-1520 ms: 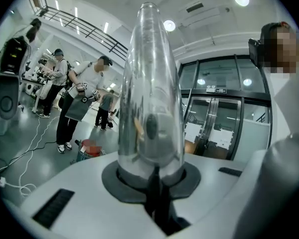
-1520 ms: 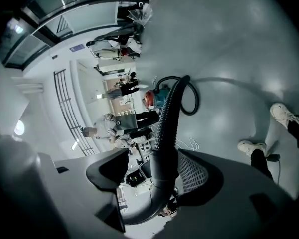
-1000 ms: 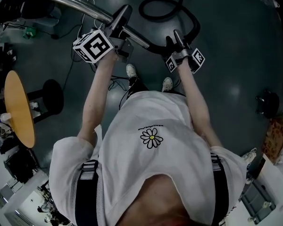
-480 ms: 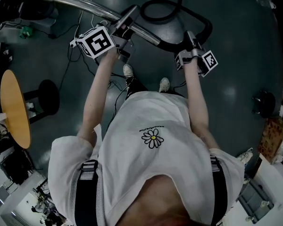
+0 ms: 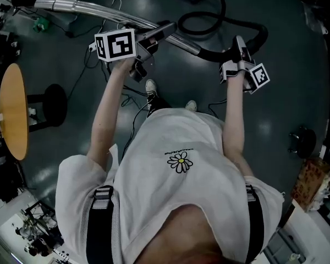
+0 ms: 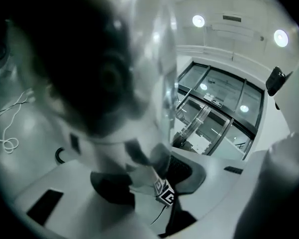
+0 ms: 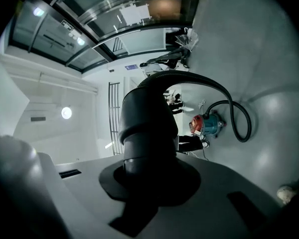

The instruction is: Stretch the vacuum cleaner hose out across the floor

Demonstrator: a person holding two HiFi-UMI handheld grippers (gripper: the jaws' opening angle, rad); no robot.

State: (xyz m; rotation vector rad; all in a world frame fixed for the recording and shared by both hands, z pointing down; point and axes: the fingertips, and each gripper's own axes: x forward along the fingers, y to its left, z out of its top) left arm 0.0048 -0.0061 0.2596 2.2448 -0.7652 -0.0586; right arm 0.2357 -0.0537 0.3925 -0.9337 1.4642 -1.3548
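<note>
Hose (image 5: 253,25): not yet stretched. In head view it leaves the vac at top of frame, makes one loop on the floor (image 5: 286,98), then arcs up and over to the R tool (image 5: 240,47). The end section is off the floor; the rest lies curled. R gripper view agrees: the thin run of hose (image 7: 228,99) curves back in a loop to the vac (image 7: 208,125), which sits well apart on the floor.

Change over last sec: both tools have gone fwd and to the R in head view, and the gap between them is wider. The arc between loop and R tool has opened out and is now a broader sweep. The loop near the vac looks about as tight as before. So slack is being taken from the held end only. Est. early in task, most of the length still to pull out.

R tool: closed on the black cuff of the hose, jaws tight either side, cuff standing up out of them.

L tool (image 5: 154,36): clamped on the metal wand (image 5: 82,5). L gripper view is filled by a blurred shiny tube right at the lens, no gap seen beside it. The wand runs up-left from the grip, raised off the floor.

Next, by judgement: keep backing away from the vac so the loop unrolls. Risk: vac gets dragged or tips if the hose goes taut abruptly.
</note>
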